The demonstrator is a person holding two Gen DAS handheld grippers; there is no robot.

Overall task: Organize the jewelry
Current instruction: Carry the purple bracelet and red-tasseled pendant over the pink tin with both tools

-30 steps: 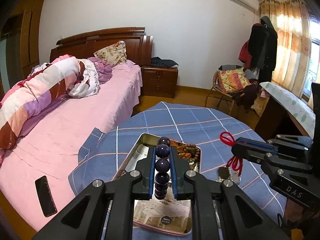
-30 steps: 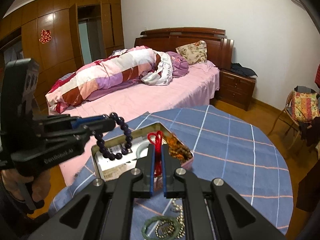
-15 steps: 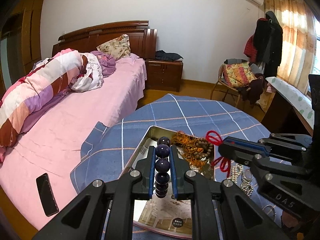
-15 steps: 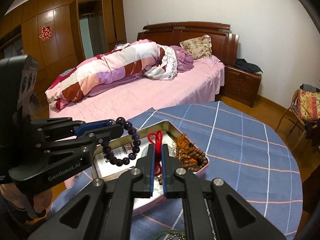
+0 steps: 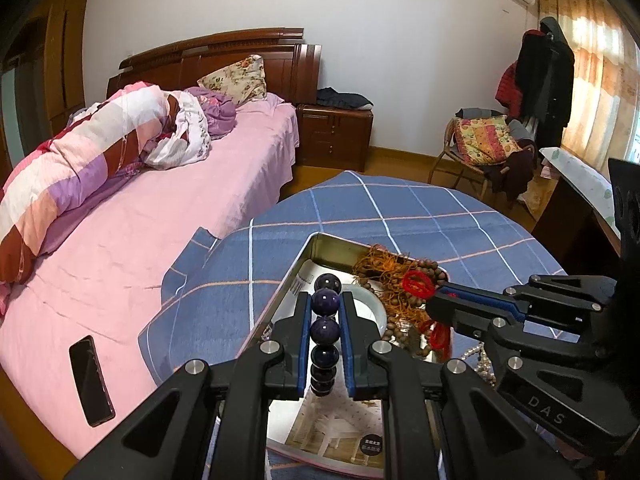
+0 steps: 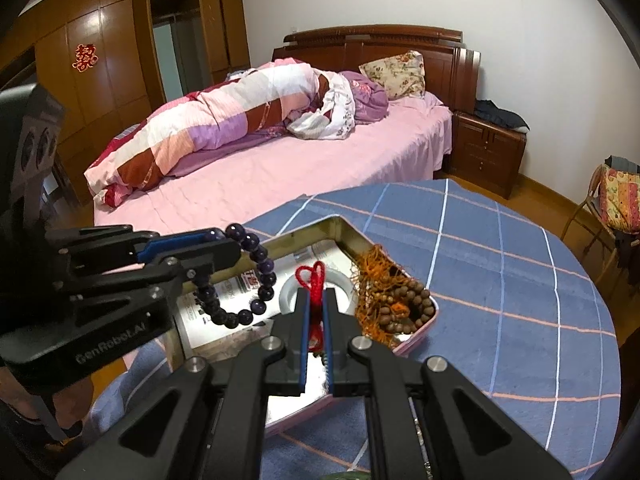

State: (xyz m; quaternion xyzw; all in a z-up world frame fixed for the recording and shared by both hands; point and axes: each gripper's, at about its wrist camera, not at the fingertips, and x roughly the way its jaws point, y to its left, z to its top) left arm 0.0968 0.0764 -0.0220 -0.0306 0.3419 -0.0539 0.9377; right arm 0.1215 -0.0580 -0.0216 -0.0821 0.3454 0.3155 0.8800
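My left gripper (image 5: 325, 303) is shut on a dark purple bead bracelet (image 5: 325, 328) and holds it above the metal tin (image 5: 316, 246); the bracelet hangs as a ring in the right wrist view (image 6: 256, 280). My right gripper (image 6: 315, 300) is shut on a red cord ornament (image 6: 311, 276) over the tin (image 6: 340, 228), to the right of the left gripper (image 6: 224, 246). It also shows in the left wrist view (image 5: 434, 304) with the red cord (image 5: 418, 284). In the tin lie a brown bead string with orange tassels (image 6: 394, 304) and a white bangle (image 6: 340, 280).
The tin stands on a round table with a blue checked cloth (image 6: 500, 280). A pearl string (image 5: 482, 360) lies on the cloth right of the tin. A pink bed (image 5: 120, 248) with a black phone (image 5: 90, 380) is to the left. A chair (image 5: 480, 148) stands behind.
Both grippers have moved forward and down over the tin with their jewelry still held. The tin and its contents now look nearer.
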